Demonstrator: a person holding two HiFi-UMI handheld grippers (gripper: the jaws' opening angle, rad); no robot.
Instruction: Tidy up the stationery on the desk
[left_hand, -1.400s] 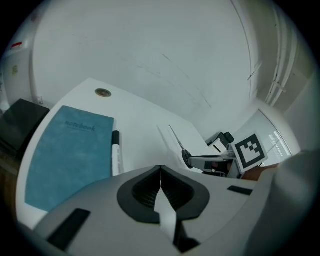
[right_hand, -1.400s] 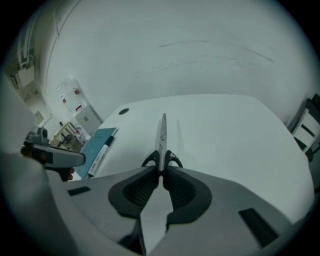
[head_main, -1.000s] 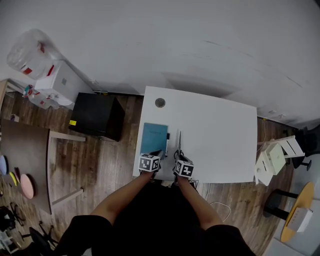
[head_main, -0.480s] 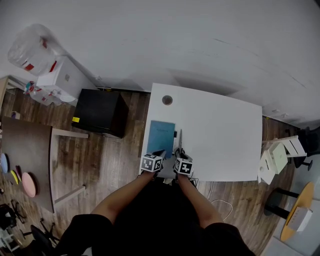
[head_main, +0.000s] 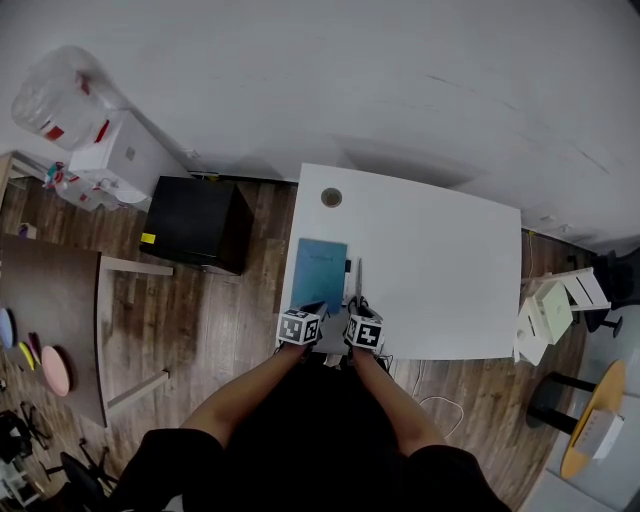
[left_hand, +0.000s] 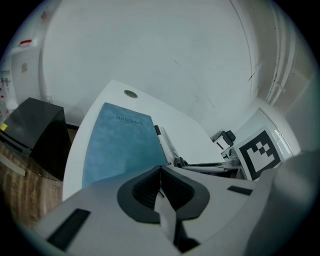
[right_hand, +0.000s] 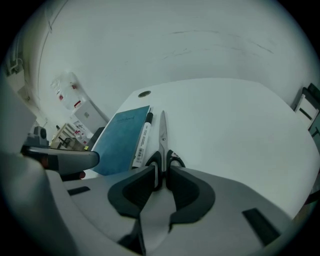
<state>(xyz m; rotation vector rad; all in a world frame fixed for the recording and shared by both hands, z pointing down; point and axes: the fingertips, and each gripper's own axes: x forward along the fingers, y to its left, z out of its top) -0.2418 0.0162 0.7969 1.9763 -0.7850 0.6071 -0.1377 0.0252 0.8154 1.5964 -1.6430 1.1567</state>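
A blue notebook (head_main: 319, 273) (left_hand: 119, 145) (right_hand: 120, 137) lies near the left front of the white desk (head_main: 450, 270). A white marker pen (right_hand: 142, 141) (left_hand: 161, 140) lies along its right side, and black-handled scissors (right_hand: 163, 140) (head_main: 357, 285) lie right of the pen, blades pointing away. My left gripper (left_hand: 159, 172) (head_main: 302, 323) hovers at the desk's front edge over the notebook's near end, jaws shut and empty. Just behind the scissor handles, my right gripper (right_hand: 161, 172) (head_main: 364, 331) is shut with nothing in it.
A round cable hole (head_main: 331, 198) marks the desk's far left corner. A black cabinet (head_main: 195, 225) stands on the wood floor left of the desk. White boxes (head_main: 548, 312) sit to the right. A brown table (head_main: 50, 320) is at far left.
The view has shifted slightly, with the desk sitting a little higher and further right than a second ago. Both grippers stay shut at the front edge.
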